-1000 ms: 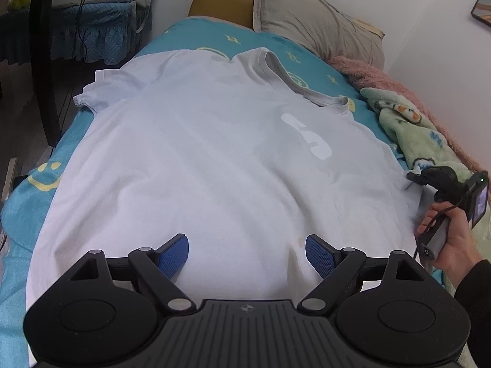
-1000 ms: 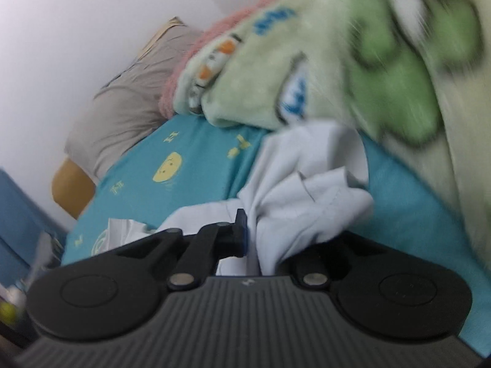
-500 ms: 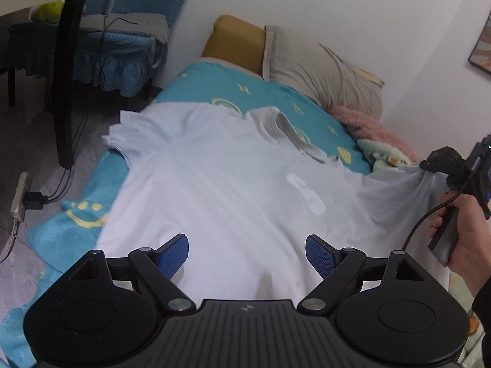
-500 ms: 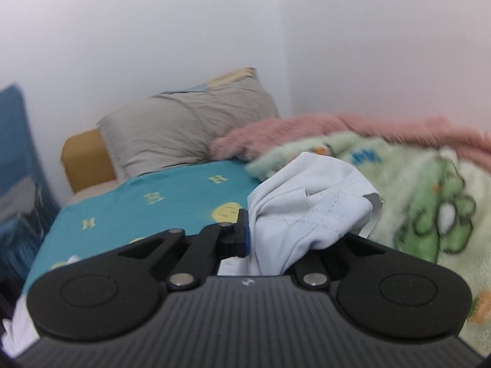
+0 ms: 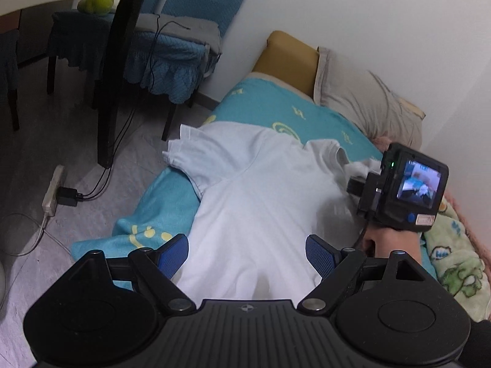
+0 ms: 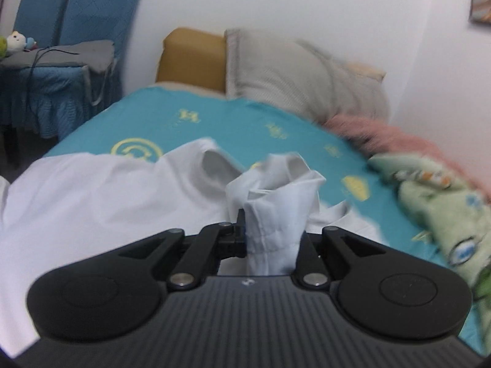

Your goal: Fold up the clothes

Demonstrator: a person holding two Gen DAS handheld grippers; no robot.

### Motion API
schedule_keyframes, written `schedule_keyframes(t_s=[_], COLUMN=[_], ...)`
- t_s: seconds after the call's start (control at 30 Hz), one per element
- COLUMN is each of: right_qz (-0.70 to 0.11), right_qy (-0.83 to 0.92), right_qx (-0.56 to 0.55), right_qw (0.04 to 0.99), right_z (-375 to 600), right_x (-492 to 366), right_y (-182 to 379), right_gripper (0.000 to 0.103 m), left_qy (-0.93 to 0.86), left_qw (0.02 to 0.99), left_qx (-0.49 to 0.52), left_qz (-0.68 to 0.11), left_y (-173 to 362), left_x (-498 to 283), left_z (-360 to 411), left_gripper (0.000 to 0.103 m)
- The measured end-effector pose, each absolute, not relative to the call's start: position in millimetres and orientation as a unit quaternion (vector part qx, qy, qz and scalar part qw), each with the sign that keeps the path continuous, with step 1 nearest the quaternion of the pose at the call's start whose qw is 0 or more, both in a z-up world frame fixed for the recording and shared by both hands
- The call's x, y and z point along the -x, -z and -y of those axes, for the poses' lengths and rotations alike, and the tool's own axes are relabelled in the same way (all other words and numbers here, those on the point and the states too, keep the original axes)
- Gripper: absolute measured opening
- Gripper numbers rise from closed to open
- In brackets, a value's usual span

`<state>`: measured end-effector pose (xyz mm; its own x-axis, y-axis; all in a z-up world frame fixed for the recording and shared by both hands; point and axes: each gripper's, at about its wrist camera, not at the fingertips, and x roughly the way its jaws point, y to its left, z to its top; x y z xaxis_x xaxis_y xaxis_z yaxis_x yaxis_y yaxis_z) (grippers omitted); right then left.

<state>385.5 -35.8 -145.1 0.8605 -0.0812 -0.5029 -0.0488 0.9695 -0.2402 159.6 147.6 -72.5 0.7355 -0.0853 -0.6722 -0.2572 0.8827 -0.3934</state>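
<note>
My right gripper (image 6: 270,239) is clamped tight on a bunched wad of the white T-shirt (image 5: 260,202), by its look the sleeve on that side, and I hold it lifted above the shirt's body near the collar (image 6: 211,159). My left gripper (image 5: 247,254) has its blue-padded fingers spread wide with nothing between them; it hovers over the lower part of the shirt, whose hem edge is hidden behind the gripper body. The shirt lies on the bed (image 5: 172,202), mostly flat on the teal sheet, with the other sleeve (image 5: 187,150) spread out towards the edge of the bed beside the floor. I judge the fold to be in its sideways stage: one side is gathered and raised over the middle but not laid down or smoothed, while the far sleeve side lies open and the length of the shirt shows no crosswise fold. So what is left, as I read it, is setting this flap flat, bringing in the other side, and folding the length. The green blanket (image 5: 454,263) lies close beside the shirt.
</note>
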Motion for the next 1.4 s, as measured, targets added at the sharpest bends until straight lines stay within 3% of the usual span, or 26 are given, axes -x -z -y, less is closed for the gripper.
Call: schedule_keyframes(t_s=[0.07,0.1,0.13,0.17,0.2,0.37,0.73,0.97,1.23,1.4], right_qz=[-0.303,-0.31,-0.314,-0.303,-0.292,-0.283,-0.266,-0.263,-0.231,-0.225], right_qy=[-0.021,-0.035,-0.048,-0.056,-0.063,-0.084,-0.066,-0.054,-0.019,0.007], right_qx=[0.085,0.069,0.053,0.039,0.024,-0.053,-0.145,-0.213,-0.245,-0.278], right_qw=[0.949,0.948,0.947,0.95,0.954,0.954,0.951,0.939,0.941,0.934], right_z=[41.7,44.2,46.9,51.4,55.9,88.7,211.8,270.8,320.3,347.2], right_x=[-393.6,-389.4,-384.7,-375.7,-366.6,-312.7,-91.3,-8.4,26.9,27.6], right_y=[147.7,145.6,142.8,135.6,128.3,82.6,3.7,11.1,20.7,30.7], right_gripper=[0.019,0.043,0.058,0.084,0.091,0.091,0.091,0.091,0.091,0.091], left_qy=[-0.04,-0.036,-0.034,-0.032,-0.031,-0.024,0.05,0.092,0.136,0.188], left_qw=[0.899,0.9,0.901,0.903,0.904,0.911,0.911,0.901,0.867,0.829], left_qx=[0.233,0.229,0.224,0.22,0.217,0.2,0.178,0.141,0.137,0.134], left_qz=[-0.368,-0.369,-0.369,-0.368,-0.367,-0.359,-0.368,-0.4,-0.459,-0.509], left_y=[77.8,79.3,79.8,80.2,79.9,75.6,66.9,65.0,74.1,89.9], left_x=[-163.6,-164.6,-164.8,-164.4,-163.0,-151.7,-108.8,-71.3,-45.3,-30.6], left_z=[-142.9,-140.8,-138.8,-137.0,-135.7,-125.7,-83.5,-38.4,49.7,116.1], left_gripper=[0.085,0.085,0.085,0.085,0.085,0.085,0.085,0.084,0.08,0.067])
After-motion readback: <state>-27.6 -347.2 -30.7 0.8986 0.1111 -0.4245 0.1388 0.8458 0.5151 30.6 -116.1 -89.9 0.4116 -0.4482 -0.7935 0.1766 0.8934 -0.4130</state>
